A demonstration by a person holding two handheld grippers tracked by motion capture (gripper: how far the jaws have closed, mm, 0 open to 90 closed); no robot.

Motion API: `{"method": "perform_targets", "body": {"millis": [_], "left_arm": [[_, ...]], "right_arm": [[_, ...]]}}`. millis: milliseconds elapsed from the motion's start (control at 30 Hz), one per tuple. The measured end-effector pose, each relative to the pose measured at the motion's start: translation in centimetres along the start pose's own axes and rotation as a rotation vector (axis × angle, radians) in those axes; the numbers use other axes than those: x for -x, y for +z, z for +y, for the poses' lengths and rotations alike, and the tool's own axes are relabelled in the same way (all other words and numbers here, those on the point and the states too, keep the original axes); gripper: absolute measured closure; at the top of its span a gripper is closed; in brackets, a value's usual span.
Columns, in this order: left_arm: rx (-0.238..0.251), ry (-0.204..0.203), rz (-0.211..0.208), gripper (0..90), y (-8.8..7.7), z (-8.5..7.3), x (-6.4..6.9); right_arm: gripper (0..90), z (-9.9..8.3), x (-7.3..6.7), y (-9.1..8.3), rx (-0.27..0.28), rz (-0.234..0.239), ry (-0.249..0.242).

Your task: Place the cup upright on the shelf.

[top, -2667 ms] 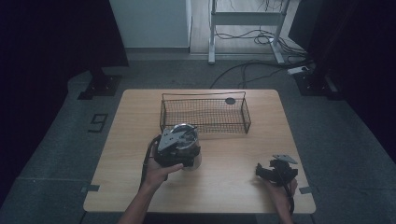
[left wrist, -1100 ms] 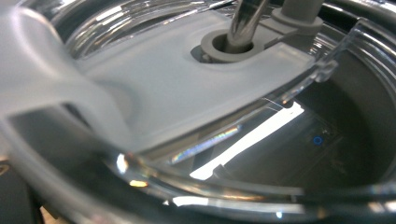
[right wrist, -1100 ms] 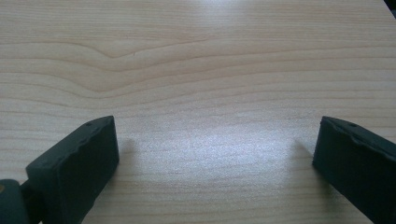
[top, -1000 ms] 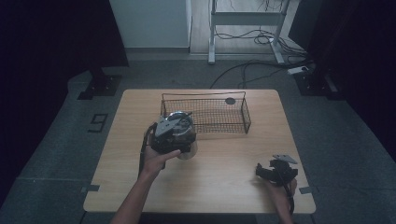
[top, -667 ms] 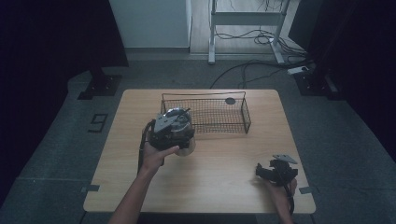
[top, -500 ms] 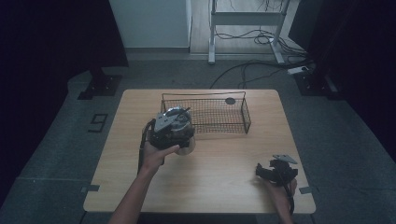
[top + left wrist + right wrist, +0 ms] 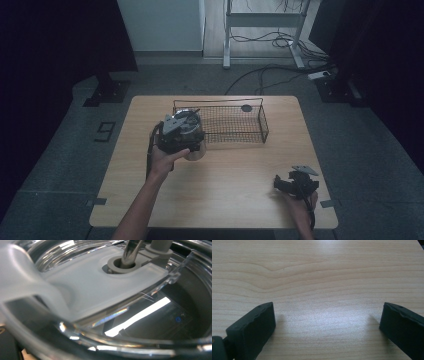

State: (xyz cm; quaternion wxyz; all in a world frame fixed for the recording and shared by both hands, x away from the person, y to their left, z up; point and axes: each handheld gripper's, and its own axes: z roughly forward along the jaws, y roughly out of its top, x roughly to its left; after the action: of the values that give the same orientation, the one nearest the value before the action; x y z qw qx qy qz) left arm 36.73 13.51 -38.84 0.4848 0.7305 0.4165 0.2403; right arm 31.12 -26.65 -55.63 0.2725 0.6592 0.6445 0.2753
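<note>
A: What's the left gripper (image 7: pixel 181 134) carrying?

B: A clear cup (image 7: pixel 105 322) with a frosted lid (image 7: pixel 82 287) and a metal straw (image 7: pixel 131 252) through a grey ring, held above the table (image 7: pixel 225 195) at the wire basket's (image 7: pixel 235 131) left end. I can't tell how its jaws stand.

A: And the right gripper (image 7: pixel 327 322)?

B: Jaws wide apart, low over bare wood.

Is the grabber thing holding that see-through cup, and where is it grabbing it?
The left gripper sits right on a clear lidded cup, seemingly at its top rim, but its jaws are hidden. The right gripper is open, holding nothing.
</note>
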Motion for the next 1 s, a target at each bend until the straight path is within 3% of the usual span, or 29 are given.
{"method": "perform_targets", "body": {"millis": [400, 1000], "left_arm": [[0.0, -0.028, 0.029, 4.1, 0.7, 0.6, -1.2], [-0.016, -0.032, 0.039, 4.1, 1.8, 1.5, -2.0]], "right_arm": [[0.0, 0.0, 0.0, 0.0, 0.0, 0.001, -0.001], [0.0, 0.0, 0.0, 0.1, 0.003, 0.001, -0.002]]}}
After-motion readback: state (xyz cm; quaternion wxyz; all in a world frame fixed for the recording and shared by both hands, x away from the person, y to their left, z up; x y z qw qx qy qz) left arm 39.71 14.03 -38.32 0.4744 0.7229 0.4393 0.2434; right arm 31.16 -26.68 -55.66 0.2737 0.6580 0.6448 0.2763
